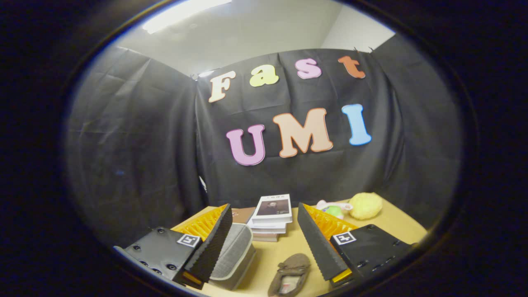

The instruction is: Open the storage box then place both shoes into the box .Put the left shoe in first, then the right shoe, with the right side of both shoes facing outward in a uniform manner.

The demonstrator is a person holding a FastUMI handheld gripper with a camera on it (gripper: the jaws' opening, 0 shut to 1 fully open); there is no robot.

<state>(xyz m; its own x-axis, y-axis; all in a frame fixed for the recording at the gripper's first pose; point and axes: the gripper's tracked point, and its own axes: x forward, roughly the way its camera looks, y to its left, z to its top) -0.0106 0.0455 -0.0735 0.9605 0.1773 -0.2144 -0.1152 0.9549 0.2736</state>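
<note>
Item: gripper (264, 235), fingers spread wide, holding nothing. Brown shoe (290, 274) on the table (396, 229), between and below the fingers; grey storage box (233, 255) touching my left finger. I judge a careless descent would knock the box aside.

I see a tan table (284, 251) under my view. On it a brown shoe (291, 273) lies between my fingers, its opening facing up. Beside the shoe, partly behind one of my fingers, sits a grey storage box (235, 255). Beyond them rests a stack of books (271, 216), with a flat brown thing just beside it. Near the table's far edge lie a yellow sponge (365, 205) and a small pink and green toy (333, 208), touching each other.
</note>
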